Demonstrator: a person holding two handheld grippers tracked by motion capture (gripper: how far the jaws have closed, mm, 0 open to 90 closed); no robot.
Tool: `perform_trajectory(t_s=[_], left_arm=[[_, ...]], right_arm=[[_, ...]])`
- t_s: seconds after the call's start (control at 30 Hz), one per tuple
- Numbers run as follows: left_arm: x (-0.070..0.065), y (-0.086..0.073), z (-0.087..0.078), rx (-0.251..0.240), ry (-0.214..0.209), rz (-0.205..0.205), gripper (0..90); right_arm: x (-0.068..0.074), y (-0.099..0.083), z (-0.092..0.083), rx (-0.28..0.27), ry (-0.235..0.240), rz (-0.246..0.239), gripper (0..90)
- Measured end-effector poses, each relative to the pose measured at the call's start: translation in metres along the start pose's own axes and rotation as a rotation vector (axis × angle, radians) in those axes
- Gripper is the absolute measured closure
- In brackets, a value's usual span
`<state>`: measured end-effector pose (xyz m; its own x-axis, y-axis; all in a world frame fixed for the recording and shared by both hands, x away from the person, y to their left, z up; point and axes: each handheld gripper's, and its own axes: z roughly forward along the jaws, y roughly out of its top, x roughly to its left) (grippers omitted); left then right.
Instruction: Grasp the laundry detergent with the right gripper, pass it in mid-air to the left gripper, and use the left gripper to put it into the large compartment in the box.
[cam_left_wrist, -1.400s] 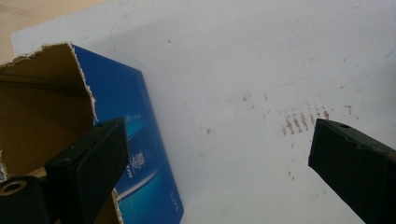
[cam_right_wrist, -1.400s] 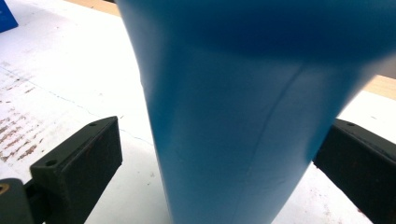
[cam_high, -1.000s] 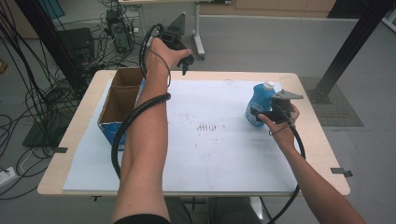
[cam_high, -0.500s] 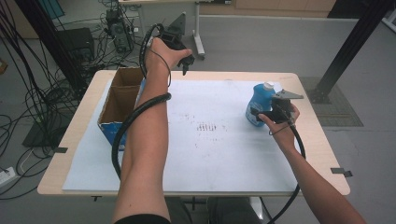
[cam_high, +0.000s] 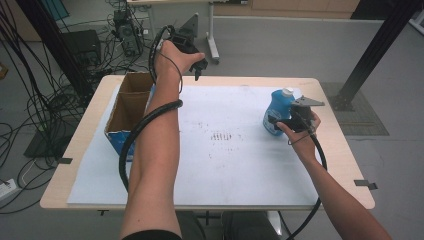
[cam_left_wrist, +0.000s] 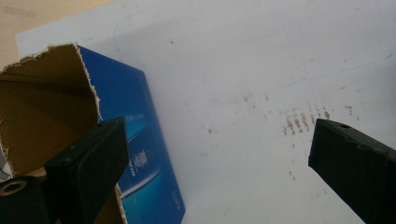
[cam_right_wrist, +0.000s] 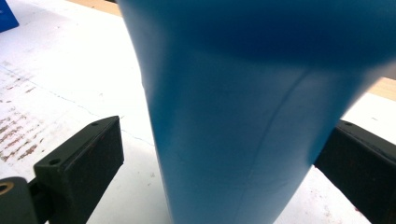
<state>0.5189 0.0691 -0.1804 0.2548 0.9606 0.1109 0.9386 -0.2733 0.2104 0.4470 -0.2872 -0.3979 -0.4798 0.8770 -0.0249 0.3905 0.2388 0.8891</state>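
A blue bottle (cam_high: 276, 106) with a white cap stands upright at the right side of the white mat (cam_high: 225, 160). My right gripper (cam_high: 274, 120) is level with its body. In the right gripper view the bottle (cam_right_wrist: 233, 116) sits between the jaws of that gripper (cam_right_wrist: 215, 140), which is open. The left jaw stands clear of the bottle and the right jaw is close against it. My left gripper (cam_high: 200, 67) is held high over the table's far edge and is open (cam_left_wrist: 219, 144) with nothing in it. It looks down on the blue cardboard box (cam_left_wrist: 140, 140).
The open-topped blue box (cam_high: 117, 142) has two compartments and stands at the mat's left edge. Brown smudges (cam_high: 222, 136) mark the mat's middle. The wooden table (cam_high: 345, 170) has bare margins. Cables and equipment (cam_high: 125, 35) lie on the floor beyond it.
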Motion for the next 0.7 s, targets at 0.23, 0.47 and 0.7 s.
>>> perform_trajectory(t_s=[0.23, 0.47, 0.7], left_arm=[[-0.0001, 0.0001, -0.0007, -0.003, -0.001, 0.003, 5.6], [-0.0001, -0.0001, -0.0001, -0.001, 0.000, 0.000, 5.6], [0.0005, -0.0010, 0.0014, 0.004, 0.003, 0.001, 5.6]], right_arm=[[-0.0003, -0.0002, 0.0001, 0.001, 0.003, 0.004, 2.7], [-0.0003, -0.0002, 0.0003, 0.000, 0.004, 0.006, 3.7], [-0.0007, -0.0002, 0.0003, -0.005, 0.003, 0.005, 12.9]])
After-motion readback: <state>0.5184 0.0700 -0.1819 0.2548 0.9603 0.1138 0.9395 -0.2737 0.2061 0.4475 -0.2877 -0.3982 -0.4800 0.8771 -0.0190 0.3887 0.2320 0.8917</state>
